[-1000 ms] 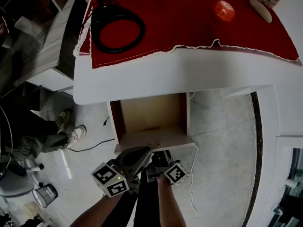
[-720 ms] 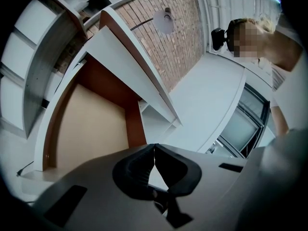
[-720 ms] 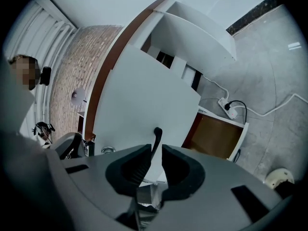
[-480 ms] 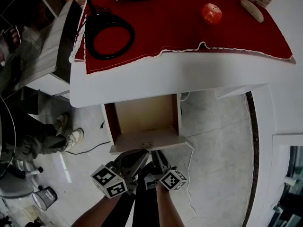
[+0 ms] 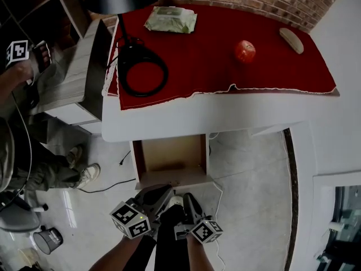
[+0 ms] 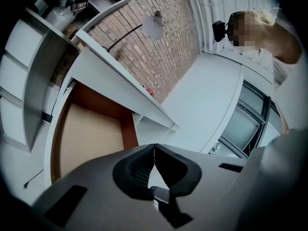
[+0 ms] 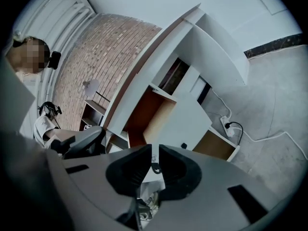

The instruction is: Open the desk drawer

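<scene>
Standing open, desk drawer (image 5: 171,158), tan inside, below white desk (image 5: 225,114)

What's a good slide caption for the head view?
Desk drawer stands open beneath the white desk with its red cloth.

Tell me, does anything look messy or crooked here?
The red cloth sits a bit crooked on the white desk, its lacy front edge wavy. The drawer hangs open and looks empty. Nothing is spilled or broken.
</scene>
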Motion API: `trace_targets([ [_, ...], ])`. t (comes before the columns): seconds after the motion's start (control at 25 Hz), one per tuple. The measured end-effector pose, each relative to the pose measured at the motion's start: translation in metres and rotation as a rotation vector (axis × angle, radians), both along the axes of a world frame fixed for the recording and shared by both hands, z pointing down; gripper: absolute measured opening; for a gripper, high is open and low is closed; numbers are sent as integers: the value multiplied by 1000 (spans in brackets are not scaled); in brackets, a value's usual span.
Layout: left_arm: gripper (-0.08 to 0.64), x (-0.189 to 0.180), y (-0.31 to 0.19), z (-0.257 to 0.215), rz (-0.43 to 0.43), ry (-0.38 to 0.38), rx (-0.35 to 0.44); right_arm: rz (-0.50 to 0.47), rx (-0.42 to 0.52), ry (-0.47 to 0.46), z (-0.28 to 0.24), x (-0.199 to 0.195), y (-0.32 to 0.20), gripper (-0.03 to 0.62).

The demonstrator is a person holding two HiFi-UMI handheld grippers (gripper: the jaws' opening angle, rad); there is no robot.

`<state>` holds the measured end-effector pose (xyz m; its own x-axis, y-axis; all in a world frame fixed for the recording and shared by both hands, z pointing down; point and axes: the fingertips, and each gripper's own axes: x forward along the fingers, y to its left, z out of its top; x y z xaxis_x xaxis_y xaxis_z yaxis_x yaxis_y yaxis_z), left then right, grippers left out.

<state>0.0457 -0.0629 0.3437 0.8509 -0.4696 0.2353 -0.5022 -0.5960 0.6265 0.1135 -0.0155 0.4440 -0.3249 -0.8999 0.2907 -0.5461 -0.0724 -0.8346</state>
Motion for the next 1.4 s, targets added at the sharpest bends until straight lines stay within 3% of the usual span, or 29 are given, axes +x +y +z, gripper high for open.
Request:
trace_targets([
  [0.32,11,2,5,-54,51,-28,63,-20,77,85,-83,-12,-12,54],
  [0.6,11,-1,17,-109,89,-33,118,-13,125,35,-155,-24,-15,54],
  [0.8,11,-13,29,-134,87,-33,128,-137,168,192,-200,-43,-17,54],
  [1.16,11,-46,36,-187,90,-53,210,-217,266,248,-279,-66,-23,54],
  [1.4,11,-76,21,-232,58,-54,292,-262,338,344,-342,-72,-30,54],
])
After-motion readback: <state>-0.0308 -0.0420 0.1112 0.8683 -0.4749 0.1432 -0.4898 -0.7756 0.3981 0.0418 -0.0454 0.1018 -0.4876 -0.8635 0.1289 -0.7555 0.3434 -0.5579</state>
